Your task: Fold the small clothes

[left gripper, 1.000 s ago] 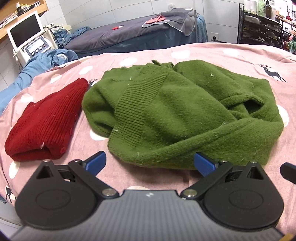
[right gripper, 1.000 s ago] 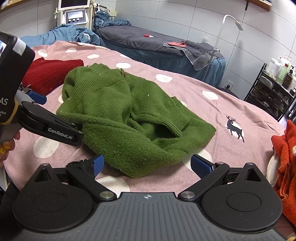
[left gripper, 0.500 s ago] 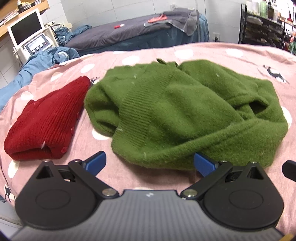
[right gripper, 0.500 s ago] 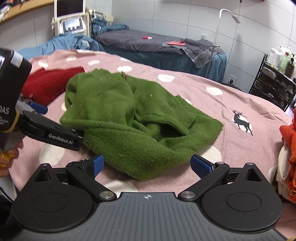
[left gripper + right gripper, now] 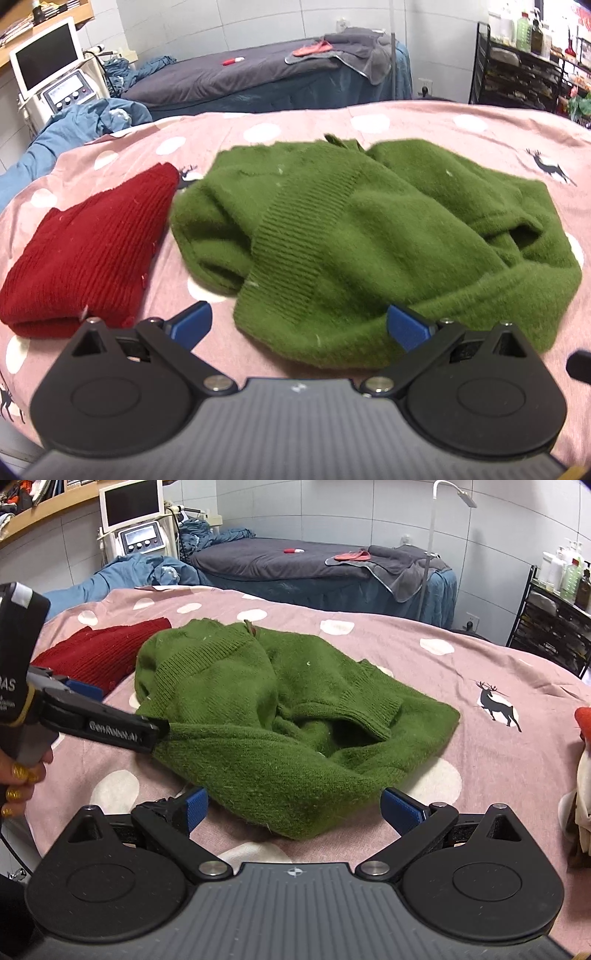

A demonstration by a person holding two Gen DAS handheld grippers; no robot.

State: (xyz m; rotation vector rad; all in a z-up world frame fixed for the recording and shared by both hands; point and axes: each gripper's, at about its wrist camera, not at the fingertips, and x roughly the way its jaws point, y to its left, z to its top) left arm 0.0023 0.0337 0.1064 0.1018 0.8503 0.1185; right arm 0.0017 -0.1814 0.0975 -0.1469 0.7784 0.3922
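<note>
A crumpled green knit sweater point(image 5: 369, 236) lies in a heap on the pink spotted bedcover point(image 5: 480, 125); it also shows in the right wrist view point(image 5: 266, 716). A folded red knit garment point(image 5: 88, 254) lies to its left, also in the right wrist view point(image 5: 99, 657). My left gripper point(image 5: 299, 325) is open, its blue pads at the sweater's near edge with nothing between them. My right gripper point(image 5: 295, 808) is open at the sweater's near hem. The left gripper point(image 5: 110, 716) shows from the side in the right wrist view, its tip touching the sweater's left edge.
An orange and white pile of clothes point(image 5: 580, 775) lies at the right edge of the bed. A dark massage bed point(image 5: 266, 74) stands behind, a white machine with a screen point(image 5: 55, 81) at the far left, a black shelf rack point(image 5: 524, 74) at the far right.
Both grippers have moved a little closer to the sweater's near edge and both views have tilted slightly. The clothes have not moved.
</note>
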